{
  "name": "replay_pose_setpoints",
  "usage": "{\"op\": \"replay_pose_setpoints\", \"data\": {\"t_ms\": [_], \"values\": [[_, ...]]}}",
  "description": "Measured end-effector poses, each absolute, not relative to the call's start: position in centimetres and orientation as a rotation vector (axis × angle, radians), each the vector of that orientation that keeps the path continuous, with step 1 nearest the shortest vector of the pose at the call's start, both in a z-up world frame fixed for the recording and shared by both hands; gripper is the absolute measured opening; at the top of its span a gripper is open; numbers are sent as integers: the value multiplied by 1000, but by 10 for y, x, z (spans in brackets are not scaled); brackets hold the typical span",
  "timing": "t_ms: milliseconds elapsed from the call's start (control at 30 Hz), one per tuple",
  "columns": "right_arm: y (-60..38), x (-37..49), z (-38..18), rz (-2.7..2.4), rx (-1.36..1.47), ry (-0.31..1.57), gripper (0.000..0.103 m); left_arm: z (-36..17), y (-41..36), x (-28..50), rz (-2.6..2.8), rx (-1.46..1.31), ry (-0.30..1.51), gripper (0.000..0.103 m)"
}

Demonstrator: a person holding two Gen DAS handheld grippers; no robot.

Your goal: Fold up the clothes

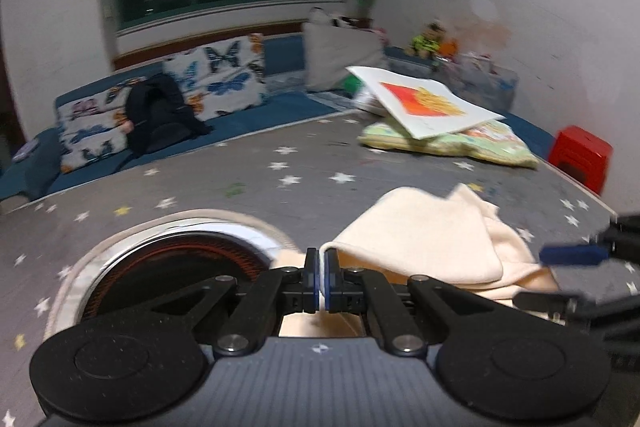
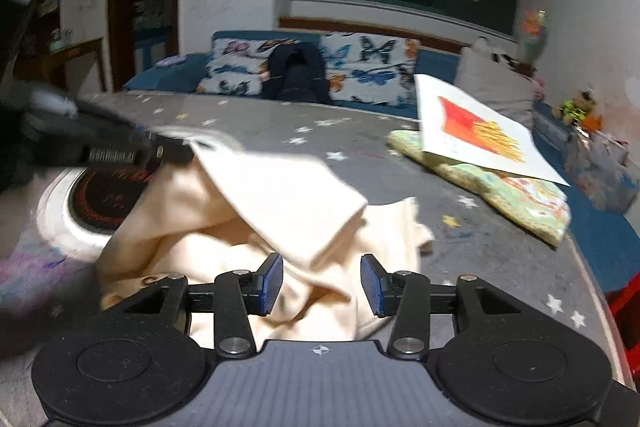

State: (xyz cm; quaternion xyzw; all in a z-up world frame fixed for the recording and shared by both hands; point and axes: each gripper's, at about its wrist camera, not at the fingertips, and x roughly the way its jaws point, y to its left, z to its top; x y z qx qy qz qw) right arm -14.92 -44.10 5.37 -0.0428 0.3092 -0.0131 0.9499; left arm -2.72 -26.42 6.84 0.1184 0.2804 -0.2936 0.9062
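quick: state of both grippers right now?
Left gripper: closed, pinching an edge of the cream garment.
Right gripper: open, holding nothing, jaws spread just above the garment.

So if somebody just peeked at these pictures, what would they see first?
Probably the cream cloth, crumpled on the grey starry mat right in front, with the left tongs pinching one edge and the right tongs open just over it. Next, the fries picture resting on a colourful pillow at the right, and the butterfly cushions on the blue sofa behind.
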Motion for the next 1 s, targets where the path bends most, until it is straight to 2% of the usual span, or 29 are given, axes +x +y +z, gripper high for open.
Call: {"op": "replay_pose_setpoints", "data": {"t_ms": [367,767,1000], "values": [[-409,-132,39,17,-150,663,46,85,-144,-33,-402,69,530,2],[-399,-126,32,58,-107,678,46,70,-20,-77,-220,-61,592,2],[-376,-129,40,179,-68,659,46,69,25,-103,-137,-70,631,2]]}}
